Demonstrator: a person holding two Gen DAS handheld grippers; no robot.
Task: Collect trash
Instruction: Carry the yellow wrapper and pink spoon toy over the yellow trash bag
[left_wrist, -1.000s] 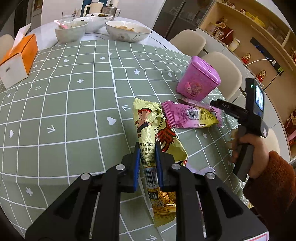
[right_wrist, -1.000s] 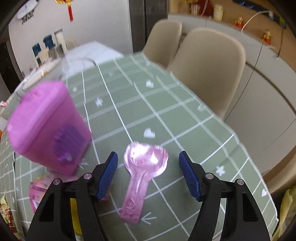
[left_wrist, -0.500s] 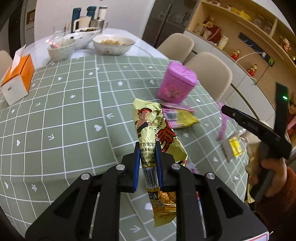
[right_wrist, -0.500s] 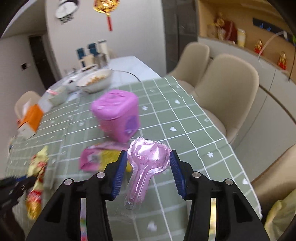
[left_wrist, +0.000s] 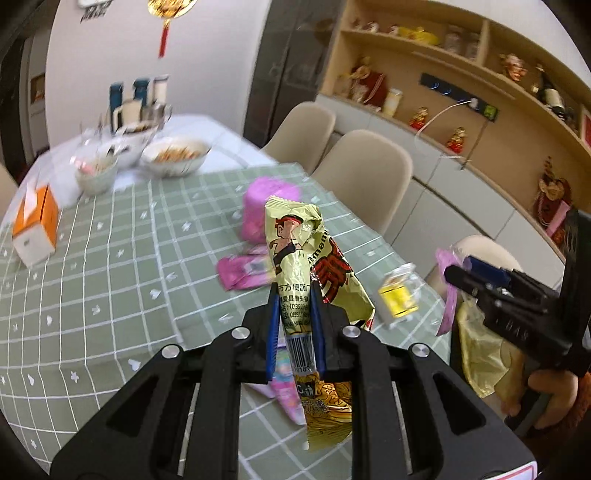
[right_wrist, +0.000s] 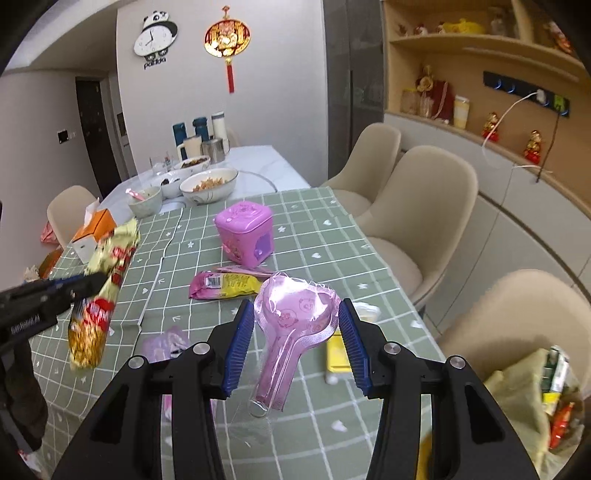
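Observation:
My left gripper (left_wrist: 294, 321) is shut on a yellow snack wrapper (left_wrist: 301, 258) and holds it up above the green checked tablecloth (left_wrist: 110, 280); the wrapper also shows in the right wrist view (right_wrist: 99, 295). My right gripper (right_wrist: 296, 336) is shut on a pink heart-shaped plastic blister pack (right_wrist: 295, 317), lifted off the table. A pink and yellow wrapper (right_wrist: 225, 285) lies on the cloth near a pink box (right_wrist: 245, 232). A yellowish trash bag (right_wrist: 532, 398) with rubbish hangs at the lower right, off the table edge.
Bowls (right_wrist: 208, 186) and cups stand at the far end. An orange tissue box (left_wrist: 35, 225) sits at the left. A small yellow packet (left_wrist: 397, 297) and a pale purple wrapper (right_wrist: 166, 343) lie near the table's near edge. Beige chairs (right_wrist: 417, 206) line the right side.
Both grippers have risen off the table. The right one closed on the pink blister pack and lifted it; the left carried the yellow wrapper upward.

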